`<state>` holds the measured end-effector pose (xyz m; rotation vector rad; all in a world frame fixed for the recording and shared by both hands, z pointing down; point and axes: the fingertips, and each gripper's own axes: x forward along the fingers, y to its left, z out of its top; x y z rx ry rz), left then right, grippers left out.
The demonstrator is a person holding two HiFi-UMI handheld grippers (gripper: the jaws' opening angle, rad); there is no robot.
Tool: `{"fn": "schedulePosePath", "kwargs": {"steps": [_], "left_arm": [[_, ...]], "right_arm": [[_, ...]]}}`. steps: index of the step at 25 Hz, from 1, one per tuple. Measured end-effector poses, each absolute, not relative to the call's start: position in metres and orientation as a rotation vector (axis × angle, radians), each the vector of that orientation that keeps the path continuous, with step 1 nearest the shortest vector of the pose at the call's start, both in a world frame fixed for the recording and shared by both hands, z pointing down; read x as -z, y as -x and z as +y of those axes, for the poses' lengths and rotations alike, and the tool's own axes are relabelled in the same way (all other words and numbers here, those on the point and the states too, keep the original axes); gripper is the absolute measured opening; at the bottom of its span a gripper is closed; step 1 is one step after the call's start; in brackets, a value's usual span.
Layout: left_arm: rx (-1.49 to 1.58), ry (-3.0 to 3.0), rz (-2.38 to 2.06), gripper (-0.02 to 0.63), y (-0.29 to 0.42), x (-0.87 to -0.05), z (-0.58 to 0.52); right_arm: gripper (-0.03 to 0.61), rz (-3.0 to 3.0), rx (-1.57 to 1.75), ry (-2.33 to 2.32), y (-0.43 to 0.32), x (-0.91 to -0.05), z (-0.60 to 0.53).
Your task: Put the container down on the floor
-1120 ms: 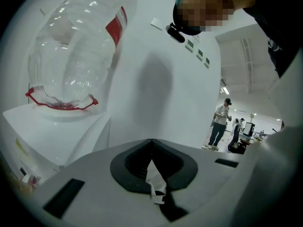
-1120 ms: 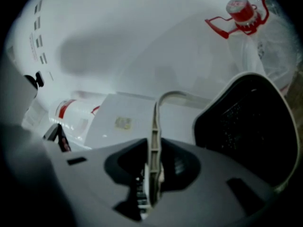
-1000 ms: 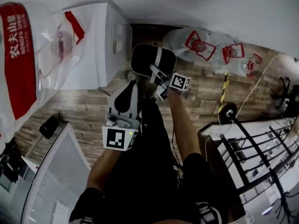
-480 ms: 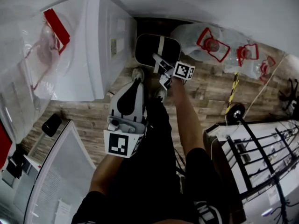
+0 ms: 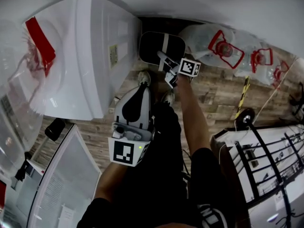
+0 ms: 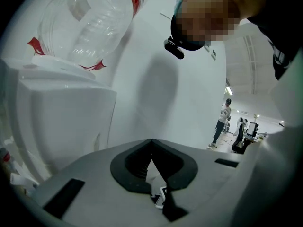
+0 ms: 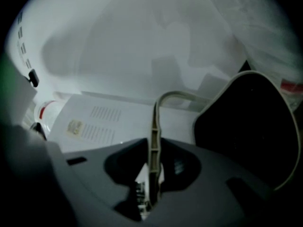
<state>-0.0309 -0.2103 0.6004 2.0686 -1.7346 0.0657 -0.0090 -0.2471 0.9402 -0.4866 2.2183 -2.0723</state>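
A black container (image 5: 154, 46) with a pale handle (image 5: 165, 42) hangs low by the foot of the white water dispenser (image 5: 90, 56). My right gripper (image 5: 164, 61) is shut on that handle. In the right gripper view the handle (image 7: 154, 126) runs upright between the jaws of that gripper (image 7: 152, 152), with the black container (image 7: 248, 126) to the right. Whether the container touches the wooden floor (image 5: 209, 99) I cannot tell. My left gripper (image 5: 142, 87) is held higher, nearer the head, over the person's legs. Seen from its own camera, the left gripper (image 6: 151, 148) is shut, with nothing between its jaws.
A clear water jug (image 5: 28, 56) sits on top of the dispenser. Several empty jugs with red handles (image 5: 228, 46) lie on the floor at the back right. A black wire rack (image 5: 266, 146) stands at the right, a white panel (image 5: 57, 184) at the lower left. The person's shoes (image 5: 142, 76) are beside the container.
The head view has swung, so the dispenser and its jug now fill more of the left. The right gripper keeps its hold on the handle; the container stays beside the dispenser.
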Motion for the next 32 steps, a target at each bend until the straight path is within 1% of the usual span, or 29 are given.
{"fn": "schedulePosePath", "kwargs": {"steps": [12, 16, 24, 28, 32], "left_arm": [[-0.069, -2.083, -1.719, 0.028, 0.029, -0.638, -0.212], [-0.067, -2.072, -1.719, 0.028, 0.032, -0.642, -0.212], [-0.060, -2.067, -1.710, 0.028, 0.028, -0.644, -0.216], [-0.065, -2.068, -1.706, 0.028, 0.030, -0.646, -0.216], [-0.063, -2.062, -1.706, 0.028, 0.030, -0.645, -0.216]], "right_arm": [[0.098, 2.172, 2.196, 0.494, 0.012, -1.005, -0.252], [0.098, 2.253, 2.129, 0.447, 0.014, -1.003, -0.261], [0.098, 2.267, 2.124, 0.368, 0.022, -0.997, -0.269], [0.098, 2.321, 2.096, 0.406, 0.017, -1.004, -0.277], [0.098, 2.302, 2.183, 0.506, 0.003, -1.020, -0.277]]}}
